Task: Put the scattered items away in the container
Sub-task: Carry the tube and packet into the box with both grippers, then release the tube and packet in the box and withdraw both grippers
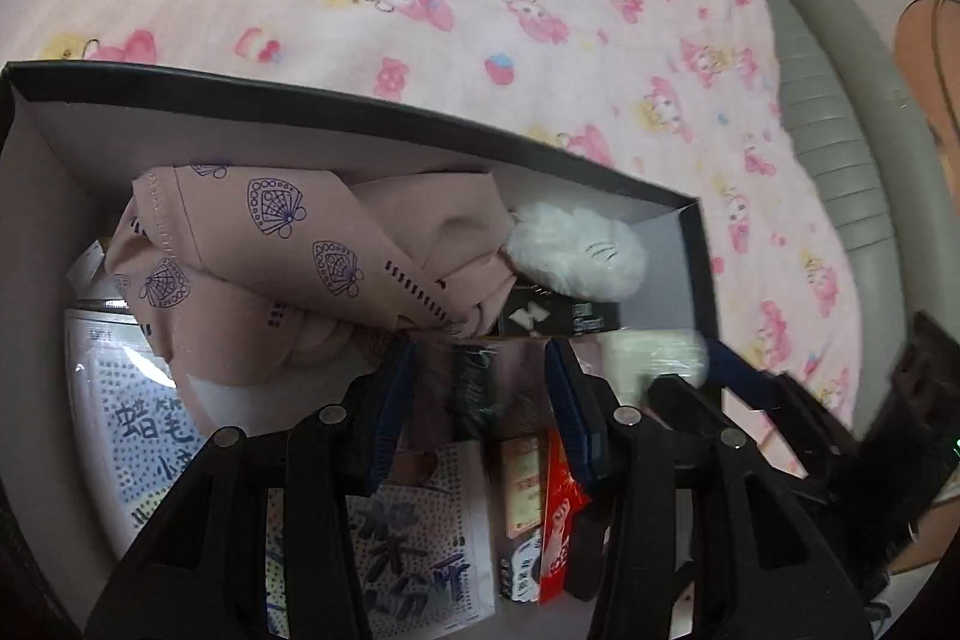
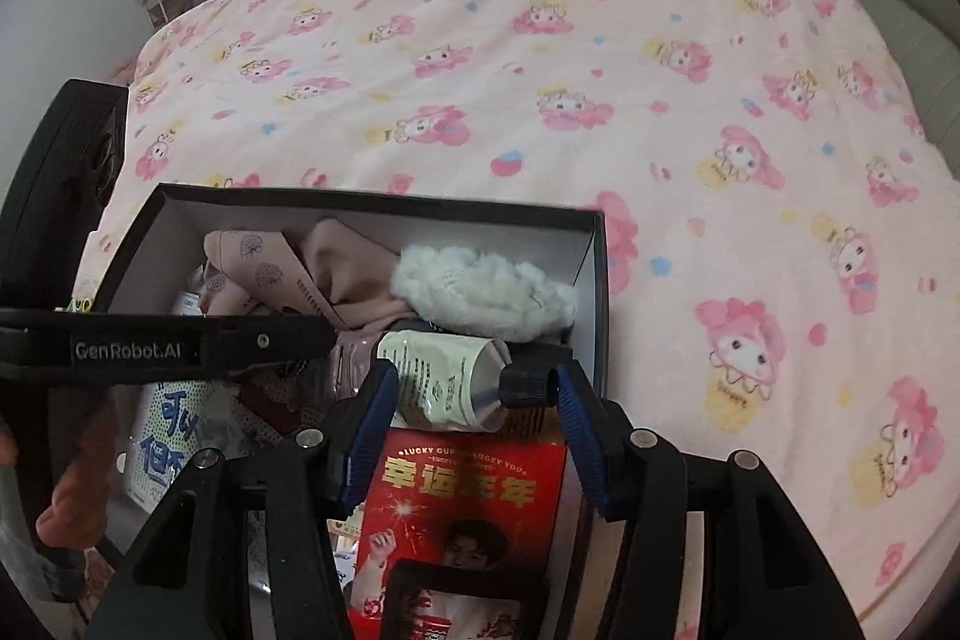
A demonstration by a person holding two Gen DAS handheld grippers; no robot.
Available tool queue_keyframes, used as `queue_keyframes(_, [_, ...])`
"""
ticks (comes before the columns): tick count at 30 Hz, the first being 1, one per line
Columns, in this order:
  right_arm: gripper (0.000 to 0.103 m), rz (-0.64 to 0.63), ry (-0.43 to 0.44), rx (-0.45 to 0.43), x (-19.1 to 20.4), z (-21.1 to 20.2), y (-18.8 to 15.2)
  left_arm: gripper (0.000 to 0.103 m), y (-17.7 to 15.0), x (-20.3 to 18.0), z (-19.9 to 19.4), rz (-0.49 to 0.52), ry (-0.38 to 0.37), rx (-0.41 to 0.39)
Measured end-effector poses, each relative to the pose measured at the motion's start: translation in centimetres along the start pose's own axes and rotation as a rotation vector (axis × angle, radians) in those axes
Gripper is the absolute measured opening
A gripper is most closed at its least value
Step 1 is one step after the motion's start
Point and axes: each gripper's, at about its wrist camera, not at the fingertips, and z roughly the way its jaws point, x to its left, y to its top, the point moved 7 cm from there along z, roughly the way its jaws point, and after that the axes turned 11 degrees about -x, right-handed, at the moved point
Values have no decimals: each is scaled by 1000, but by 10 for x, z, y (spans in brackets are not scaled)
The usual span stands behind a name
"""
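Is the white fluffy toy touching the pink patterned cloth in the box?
Touching. In the left wrist view the white fluffy toy presses against the folded edge of the pink patterned cloth with no gap; the right wrist view shows it lying on the cloth too.

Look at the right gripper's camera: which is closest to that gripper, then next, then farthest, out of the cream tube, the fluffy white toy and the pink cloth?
1. Cream tube: nearest, lying across the gap between the right gripper's open fingers.
2. Fluffy white toy: just beyond the tube, at the box's right end.
3. Pink cloth: farthest, back and to the left.
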Motion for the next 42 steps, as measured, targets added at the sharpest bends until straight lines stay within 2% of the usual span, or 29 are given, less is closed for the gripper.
queue_keyframes(2, [50,45,8,-24,-7,-6,1,44,2,1,-12,23,4,-59])
queue_keyframes(5, [50,125,61,-58,-11,-25,7,44,-2,2,-23,27,-23,-77])
queue_keyframes(7, [50,118,90,-89,-8,-35,10,44,-9,3,-28,31,-14,-78])
queue_keyframes(8, [50,98,100,-96,-3,-37,9,43,-10,5,-28,37,4,-81])
queue_keyframes(10, [47,67,124,-70,8,-31,3,32,-11,9,-28,55,89,-101])
queue_keyframes(11, [42,61,135,-47,13,-25,-1,18,-8,17,-33,38,158,-156])
queue_keyframes(12, [39,58,143,-29,17,-20,-5,17,-6,22,-38,25,202,-199])
queue_keyframes(13, [37,59,143,-25,18,-17,-7,17,-7,21,-40,27,216,-212])
queue_keyframes(16, [30,50,81,-38,15,-14,-8,17,-14,22,-30,-6,169,-114])
queue_keyframes(20, [29,59,61,-30,8,-11,-7,17,-6,23,-11,-15,191,-72])
queue_keyframes(22, [29,54,62,-33,6,-10,-5,17,0,19,-5,-20,167,-60])
queue_keyframes(24, [29,71,62,-40,2,-11,-4,18,-1,6,-5,29,107,-37])
queue_keyframes(26, [29,89,69,-34,0,-11,-5,18,1,1,-12,30,68,-68])
queue_keyframes(27, [29,86,69,-30,0,-10,-6,18,4,6,-18,16,95,-114])
queue_keyframes(29, [29,77,75,-22,4,-8,-8,18,10,18,-21,4,161,-145])
queue_keyframes(31, [29,69,102,-15,13,-6,-7,18,8,27,-15,-24,181,-117])
queue_keyframes(34, [29,53,109,-22,22,-4,-2,18,3,19,-2,-19,140,-62])
queue_keyframes(36, [29,46,93,-26,22,-4,-3,21,2,8,2,9,118,-56])
queue_keyframes(39, [29,55,73,-14,16,-1,-11,21,1,-3,-2,12,43,-66])
queue_keyframes(42, [29,72,79,-2,13,0,-15,21,2,3,-8,6,84,-95])
